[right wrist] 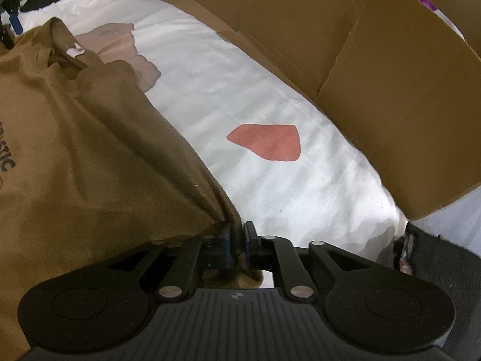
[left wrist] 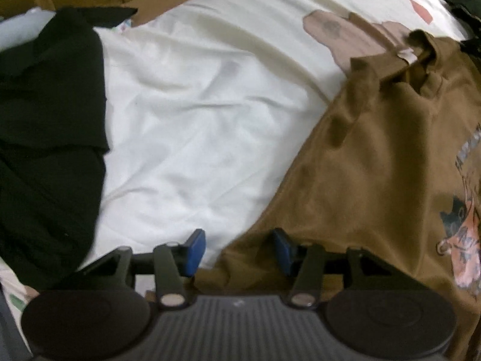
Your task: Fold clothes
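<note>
A black garment [left wrist: 51, 126] is lying at the left on the white sheet [left wrist: 192, 120], the left gripper [left wrist: 237, 251] is hovering with jaws spread wide at the brown T-shirt's [left wrist: 375, 165] edge, and the right gripper [right wrist: 237, 245] is pinching that shirt's hem beside the cardboard [right wrist: 375, 75].

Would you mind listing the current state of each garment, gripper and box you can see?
Brown T-shirt: spread print-up, unfolded, one edge pinched.
Right gripper: shut on the shirt's edge.
Left gripper: open at the shirt's other edge.
Black garment: lying rumpled on the white sheet.
Cardboard box: flaps open.
</note>
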Demonstrator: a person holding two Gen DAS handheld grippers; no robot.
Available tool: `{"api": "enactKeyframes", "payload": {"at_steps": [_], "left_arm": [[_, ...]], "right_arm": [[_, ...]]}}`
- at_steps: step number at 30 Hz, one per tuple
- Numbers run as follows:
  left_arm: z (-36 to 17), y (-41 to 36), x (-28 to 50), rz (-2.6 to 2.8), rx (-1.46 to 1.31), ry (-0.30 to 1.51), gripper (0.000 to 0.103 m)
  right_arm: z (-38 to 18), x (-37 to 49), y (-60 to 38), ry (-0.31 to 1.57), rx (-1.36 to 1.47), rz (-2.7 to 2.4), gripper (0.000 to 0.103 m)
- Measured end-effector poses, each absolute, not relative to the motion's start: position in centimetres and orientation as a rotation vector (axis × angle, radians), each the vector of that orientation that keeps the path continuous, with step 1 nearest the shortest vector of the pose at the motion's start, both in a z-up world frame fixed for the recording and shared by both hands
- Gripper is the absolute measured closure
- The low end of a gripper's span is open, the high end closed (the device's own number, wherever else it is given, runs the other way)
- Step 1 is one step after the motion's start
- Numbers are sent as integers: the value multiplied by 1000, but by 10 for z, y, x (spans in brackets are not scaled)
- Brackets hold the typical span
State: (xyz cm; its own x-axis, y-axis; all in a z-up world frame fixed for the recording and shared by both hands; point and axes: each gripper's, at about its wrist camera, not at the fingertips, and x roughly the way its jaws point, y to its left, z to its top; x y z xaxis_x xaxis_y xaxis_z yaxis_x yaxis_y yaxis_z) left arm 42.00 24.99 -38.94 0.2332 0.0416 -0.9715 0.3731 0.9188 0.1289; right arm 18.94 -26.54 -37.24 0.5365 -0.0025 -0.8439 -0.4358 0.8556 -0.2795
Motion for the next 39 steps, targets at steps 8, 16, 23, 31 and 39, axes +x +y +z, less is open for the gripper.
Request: {"api": "enactKeyframes", "payload": {"at_steps": [8,16,23,31,39], "left_arm": [[-390,247,413,-323,360,1338,49],[-383,248,413,-369,364,1360,90],[-354,250,406,-312,403,1258,93],[-324,258,429,-163,449,1120,101],[-335,265,464,-95,492,1074,101]], "right_arm": [[-373,198,-267,1011,-493,277,77],[-371,205,-274,1055,-408,293,99],[-355,200,-272,999,-452,272,102],[-341,213,-262,931,-546,204,102],[-334,244,-253,905,-599,141,102]]}}
